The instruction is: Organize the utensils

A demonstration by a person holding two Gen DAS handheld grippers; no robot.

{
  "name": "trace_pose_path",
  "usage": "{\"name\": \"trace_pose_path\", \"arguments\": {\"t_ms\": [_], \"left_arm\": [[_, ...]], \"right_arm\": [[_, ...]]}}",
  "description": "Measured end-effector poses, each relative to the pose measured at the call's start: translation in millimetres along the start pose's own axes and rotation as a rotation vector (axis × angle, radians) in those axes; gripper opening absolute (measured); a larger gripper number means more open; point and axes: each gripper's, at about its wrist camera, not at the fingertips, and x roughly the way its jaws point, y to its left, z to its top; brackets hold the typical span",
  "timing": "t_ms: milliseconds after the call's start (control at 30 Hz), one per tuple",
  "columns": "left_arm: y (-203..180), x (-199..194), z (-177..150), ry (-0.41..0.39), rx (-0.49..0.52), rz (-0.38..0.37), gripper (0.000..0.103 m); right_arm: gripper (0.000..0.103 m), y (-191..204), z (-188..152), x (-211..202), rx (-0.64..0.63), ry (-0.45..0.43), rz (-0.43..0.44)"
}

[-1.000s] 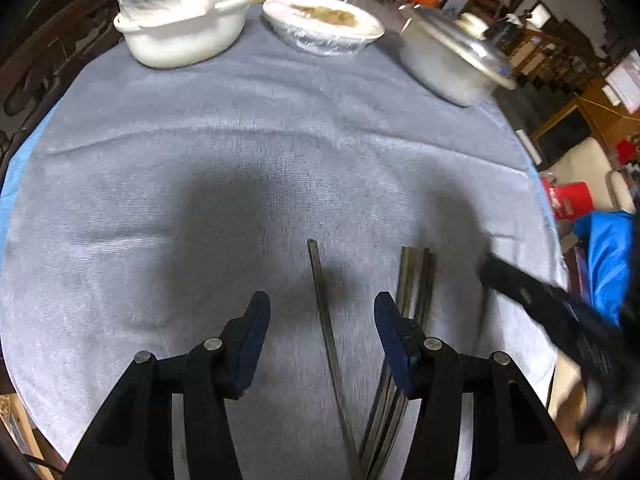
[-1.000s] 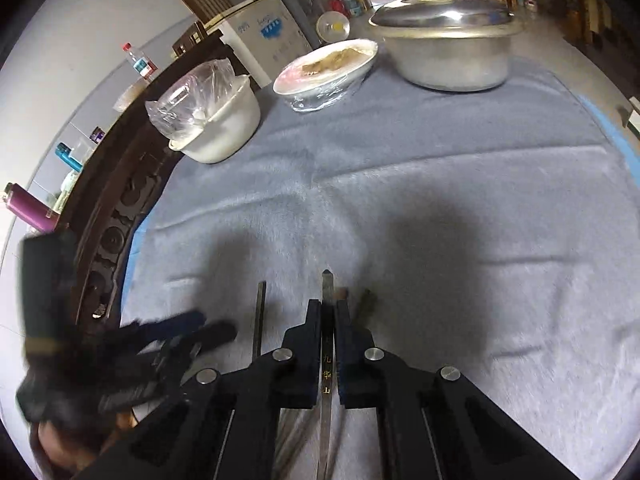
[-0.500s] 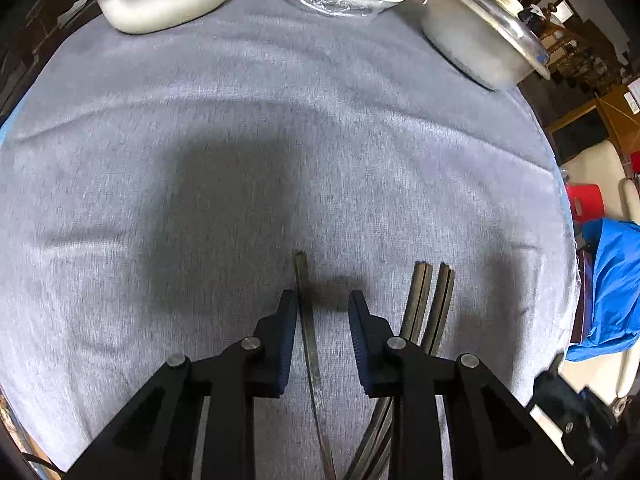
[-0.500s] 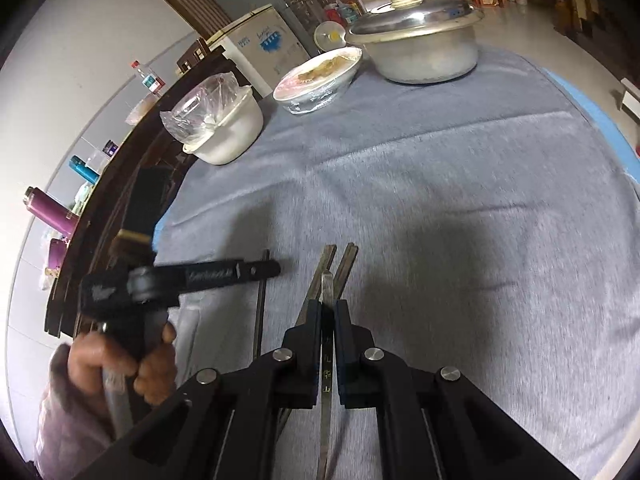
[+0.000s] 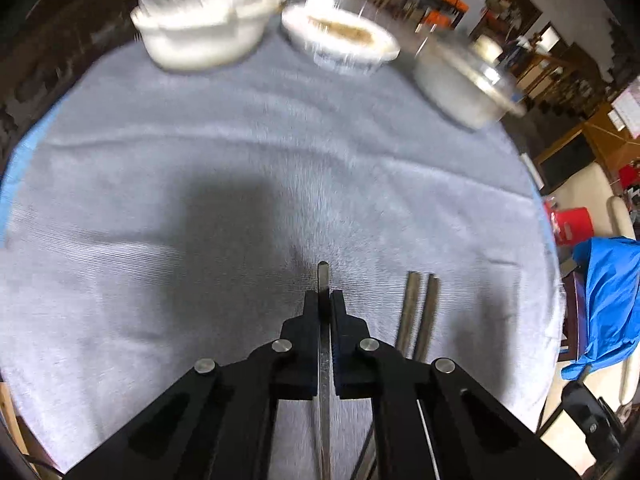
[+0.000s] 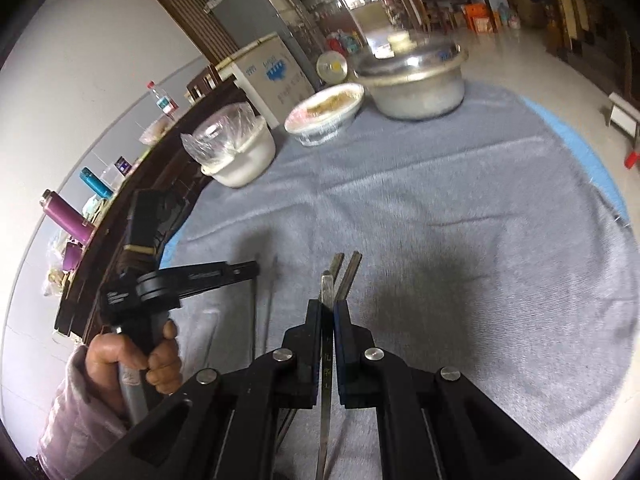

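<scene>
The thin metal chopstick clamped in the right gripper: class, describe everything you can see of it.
The thin metal chopstick is a slim, flat-sided silvery stick with a squared-off tip and small characters stamped along its shaft. It runs lengthwise between the black pads of the right gripper, which is shut on it, its tip poking just past them. It hangs above the grey tablecloth, over two more chopsticks lying there.
</scene>
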Motion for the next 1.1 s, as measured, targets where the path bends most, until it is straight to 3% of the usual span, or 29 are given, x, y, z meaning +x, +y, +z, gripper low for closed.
{"name": "trace_pose_path", "arguments": {"t_ms": [233,567,700,1100], "left_arm": [[-16,-95,-27,-0.226,0.089,-0.017,0.005],[-27,-190,-90,-0.505,0.173,0.005,0.005],[-27,-222,-110,-0.59,0.197,0.001,0.005],[-34,-299,-143,-0.74,0.214,-0.059,0.005]], "right_arm": [[0.007,24,-15,-38,-0.045,-0.096,-0.035],[0.007,59,-48,-88,-0.108,-0.235,-0.09],[0.007,71,-57,-106,-0.133,-0.291,-0.097],[0.007,107,-74,-173,-0.223,-0.494,-0.132]]}}
